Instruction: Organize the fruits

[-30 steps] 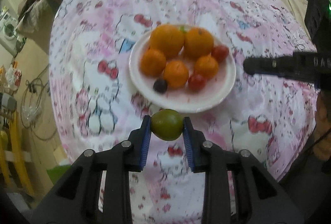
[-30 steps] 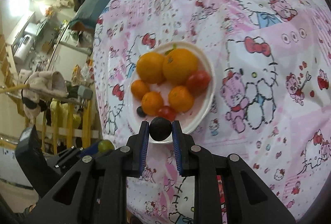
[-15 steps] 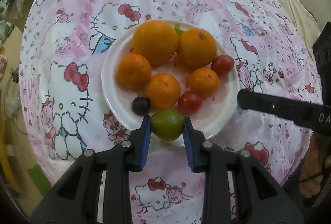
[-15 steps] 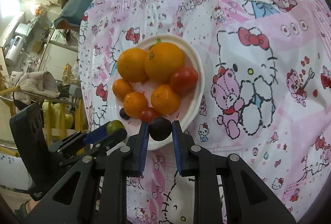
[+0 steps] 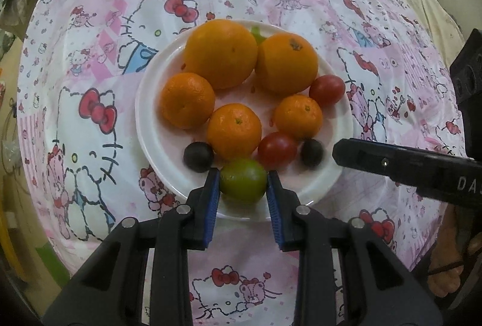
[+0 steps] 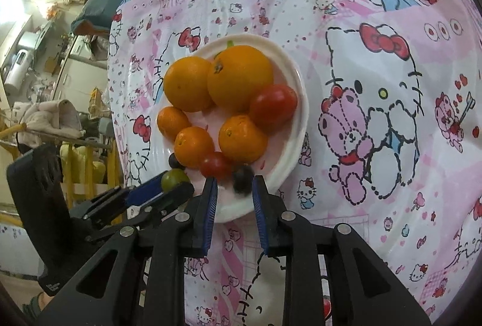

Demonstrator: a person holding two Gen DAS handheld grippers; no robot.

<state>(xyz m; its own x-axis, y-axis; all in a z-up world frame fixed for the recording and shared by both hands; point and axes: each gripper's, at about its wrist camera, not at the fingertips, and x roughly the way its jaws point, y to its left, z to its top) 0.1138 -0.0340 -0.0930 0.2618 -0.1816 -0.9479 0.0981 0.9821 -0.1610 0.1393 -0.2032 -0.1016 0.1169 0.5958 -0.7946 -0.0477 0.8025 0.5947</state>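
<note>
A white plate (image 5: 156, 142) on the pink cloth holds two big oranges, three small oranges (image 5: 233, 131), two red tomatoes (image 5: 277, 149) and a dark grape (image 5: 198, 156). My left gripper (image 5: 242, 183) is shut on a green lime (image 5: 243, 180) over the plate's near rim. My right gripper (image 6: 233, 186) is open; a second dark grape (image 6: 242, 180), blurred, lies between its fingers on the plate (image 6: 289, 157), loose. That grape also shows in the left wrist view (image 5: 311, 152). The lime shows in the right wrist view (image 6: 174, 179).
The round table wears a pink Hello Kitty cloth (image 5: 90, 61). Beyond its left edge are yellow chairs (image 6: 87, 160), clothes and shelves. The right gripper's finger (image 5: 391, 164) reaches in beside the plate.
Both grippers moved in over the plate's near rim. My right gripper opened and let go of the dark grape, which dropped onto the plate. The left still holds the lime.
</note>
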